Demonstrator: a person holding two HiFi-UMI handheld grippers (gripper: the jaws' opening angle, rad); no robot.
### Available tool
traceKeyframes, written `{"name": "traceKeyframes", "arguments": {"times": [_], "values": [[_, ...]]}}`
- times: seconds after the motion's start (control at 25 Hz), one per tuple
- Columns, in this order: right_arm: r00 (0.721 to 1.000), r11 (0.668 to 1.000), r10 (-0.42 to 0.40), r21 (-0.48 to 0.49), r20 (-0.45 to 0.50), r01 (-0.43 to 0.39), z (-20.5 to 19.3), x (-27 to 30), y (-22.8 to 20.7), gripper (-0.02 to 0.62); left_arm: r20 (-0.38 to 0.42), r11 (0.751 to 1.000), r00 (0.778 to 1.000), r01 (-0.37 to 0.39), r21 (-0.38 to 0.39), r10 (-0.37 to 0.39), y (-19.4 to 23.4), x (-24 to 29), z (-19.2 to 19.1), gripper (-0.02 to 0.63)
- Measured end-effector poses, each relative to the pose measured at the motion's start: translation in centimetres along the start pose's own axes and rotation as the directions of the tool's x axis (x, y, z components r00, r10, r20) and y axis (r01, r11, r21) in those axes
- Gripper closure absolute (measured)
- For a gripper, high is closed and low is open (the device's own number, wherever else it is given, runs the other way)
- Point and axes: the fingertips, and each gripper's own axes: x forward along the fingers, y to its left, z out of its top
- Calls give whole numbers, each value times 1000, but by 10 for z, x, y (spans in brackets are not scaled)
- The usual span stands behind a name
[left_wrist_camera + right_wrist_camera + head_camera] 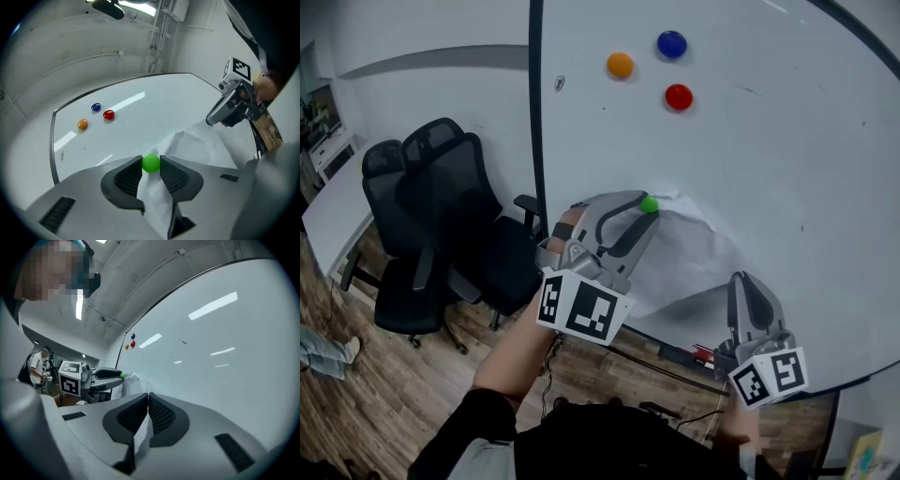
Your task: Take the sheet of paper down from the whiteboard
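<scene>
Head view: looks steeply down from above and behind both hands, with the glossy white whiteboard filling the right of the frame and black mesh office chairs at left.

Left gripper view: rides close behind the grey left gripper, faces along the board toward the red round magnet at middle left, catches the grey right gripper at upper right.

Right gripper view: sits low behind its own jaws, faces back across the board, shows the left gripper at middle left.

Shared by all three: crumpled white paper sheet, small round green magnet, board surface.

Bright, even ceiling light — glare streaks on the whiteboard; fisheye edges dark, perhaps slightly soft.
</scene>
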Motion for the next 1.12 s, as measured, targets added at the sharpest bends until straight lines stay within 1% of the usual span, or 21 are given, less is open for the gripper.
{"name": "traceKeyframes", "arguments": {"times": [0.16, 0.64, 0.96, 1.12], "values": [[1000, 1000, 9, 1, -20, -9, -6, 1, 3, 575, 15, 1000, 1000, -9, -11, 9, 4, -8, 7, 476], [999, 999, 40, 22, -34, -39, -14, 2, 13, 575, -24, 1000, 1000, -16, 4, 16, 10, -5, -4, 477], [997, 998, 63, 22, -38, -62, -17, 3, 18, 575, -29, 1000, 1000, -12, -5, 12, 8, 6, -7, 477], [997, 998, 64, 19, -40, -63, -17, 2, 19, 575, -45, 1000, 999, -6, -10, 5, 8, 10, -13, 477]]}}
